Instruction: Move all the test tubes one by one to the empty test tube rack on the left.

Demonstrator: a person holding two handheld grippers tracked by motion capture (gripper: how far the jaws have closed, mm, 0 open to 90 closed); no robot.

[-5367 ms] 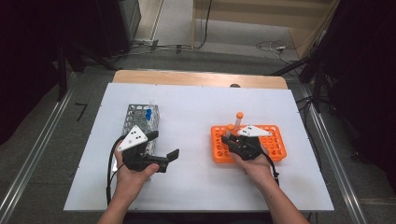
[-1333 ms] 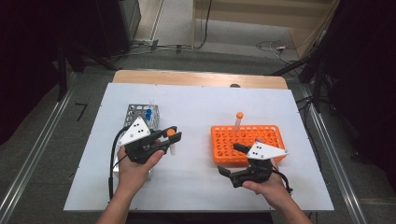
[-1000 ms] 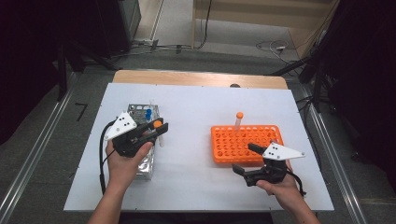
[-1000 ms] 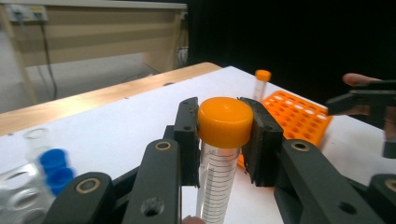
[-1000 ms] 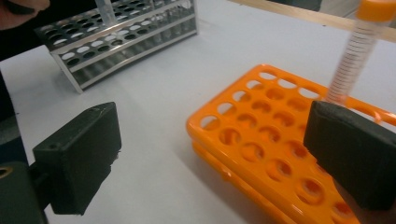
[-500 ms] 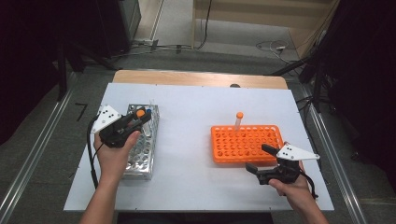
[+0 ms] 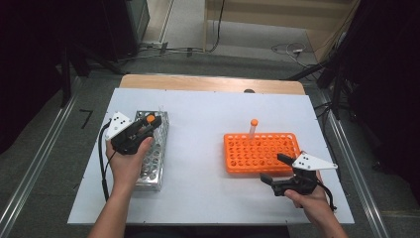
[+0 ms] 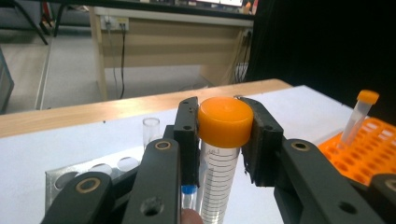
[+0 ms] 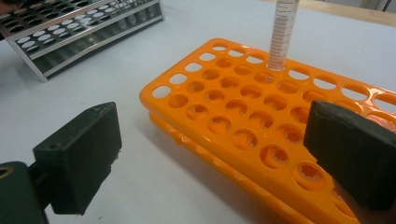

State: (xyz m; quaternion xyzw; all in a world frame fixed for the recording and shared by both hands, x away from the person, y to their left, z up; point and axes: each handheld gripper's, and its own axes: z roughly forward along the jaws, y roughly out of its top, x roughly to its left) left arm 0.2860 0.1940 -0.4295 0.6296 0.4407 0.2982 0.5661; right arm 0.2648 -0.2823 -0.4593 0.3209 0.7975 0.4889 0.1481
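At the left of the high view, the left gripper (image 7: 146, 125) hangs over the metal rack (image 7: 153, 151), near its far end, on the white table (image 7: 208, 124). Its jaws are clamped on the orange cap of a clear graduated tube (image 8: 219, 154), which hangs upright between them in the left gripper view; below it a blue-capped tube (image 8: 188, 193) and an open clear tube (image 8: 151, 129) stand in the metal rack's holes. Right of the middle lies the orange rack (image 7: 261, 151), with one orange-capped tube (image 7: 253, 129) standing tilted in its far row. The same rack shows at the right edge of the left gripper view, and from close by in the right gripper view, where the tube's graduated body rises from a hole near the far edge. At the right, the right gripper (image 7: 275, 169) is held just off the orange rack's near right corner, its jaws wide apart with nothing between the pads; one pad sits over the bare table, the other over the rack's near holes.
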